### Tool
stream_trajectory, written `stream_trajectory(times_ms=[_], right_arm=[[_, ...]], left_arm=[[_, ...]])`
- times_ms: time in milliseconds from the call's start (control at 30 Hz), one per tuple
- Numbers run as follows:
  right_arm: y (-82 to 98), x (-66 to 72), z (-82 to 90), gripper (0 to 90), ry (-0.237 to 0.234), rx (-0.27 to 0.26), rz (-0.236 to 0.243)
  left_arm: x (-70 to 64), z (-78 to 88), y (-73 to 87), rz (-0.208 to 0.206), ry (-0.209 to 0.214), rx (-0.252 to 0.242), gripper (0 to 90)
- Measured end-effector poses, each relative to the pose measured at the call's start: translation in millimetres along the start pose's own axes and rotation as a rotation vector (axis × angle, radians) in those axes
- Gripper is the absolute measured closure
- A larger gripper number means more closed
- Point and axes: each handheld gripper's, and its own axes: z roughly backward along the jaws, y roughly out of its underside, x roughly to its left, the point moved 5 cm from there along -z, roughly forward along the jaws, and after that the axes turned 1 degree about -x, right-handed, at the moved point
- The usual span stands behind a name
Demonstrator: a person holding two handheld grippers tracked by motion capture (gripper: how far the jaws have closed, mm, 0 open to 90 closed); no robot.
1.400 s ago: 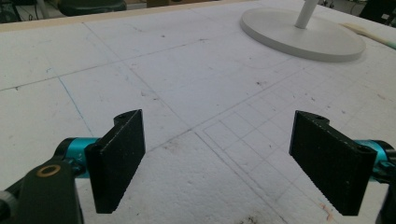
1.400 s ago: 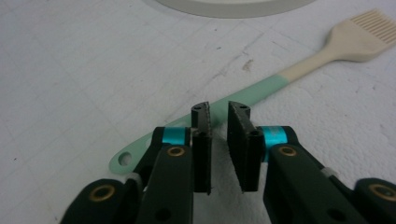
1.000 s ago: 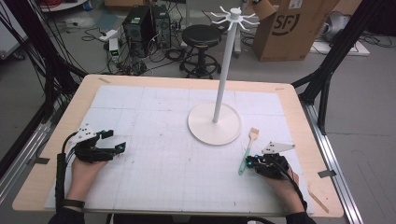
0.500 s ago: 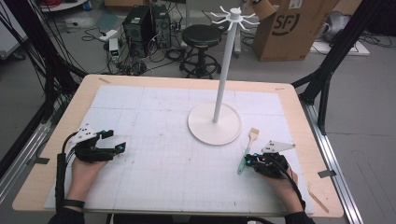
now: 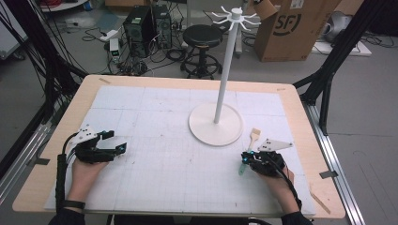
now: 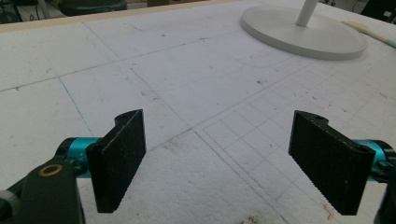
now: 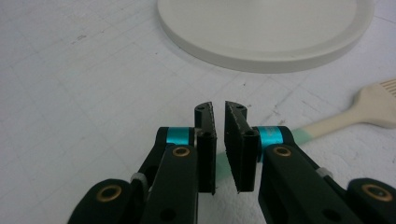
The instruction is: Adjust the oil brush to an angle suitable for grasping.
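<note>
A: How are the tongs set?
B: The left gripper (image 6: 219,163) is spread wide over bare table (image 5: 164,164); the right gripper (image 7: 218,140) is nearly pressed together over the brush (image 7: 369,109), lying beside the stand base (image 7: 266,32).
A: The risk?
B: The thin handle could be missed or tipped off flat if pinched off-centre.

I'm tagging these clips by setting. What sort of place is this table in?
Most likely a lab or workshop set up for recording, not a home: computer towers and loose cables on the bare floor, a black frame around the gridded table, and a shipping carton behind it.
</note>
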Motion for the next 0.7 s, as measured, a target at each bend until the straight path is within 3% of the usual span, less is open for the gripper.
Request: stream_trajectory(times_ms=[100, 367, 533, 700], right_arm=[[-2.0, -3.2, -1.8, 82.9, 0.017, -0.003, -0.005], [-2.7, -15.3, -0.2, 80.3, 0.046, 0.002, -0.074], [-3.1, -21.0, 0.0, 74.4, 0.111, 0.009, -0.107], [-5.1, -23.0, -0.8, 70.3, 0.123, 0.004, -0.121]], left_arm=[[0.0, 0.0, 0.0, -0.001, 0.0, 0.0, 19.5], [-0.1, 0.0, 0.0, -0.001, -0.002, 0.0, 19.6], [-0.1, 0.1, 0.1, -0.004, -0.004, 0.003, 19.7], [-0.2, 0.0, 0.1, -0.003, -0.004, 0.002, 19.7]])
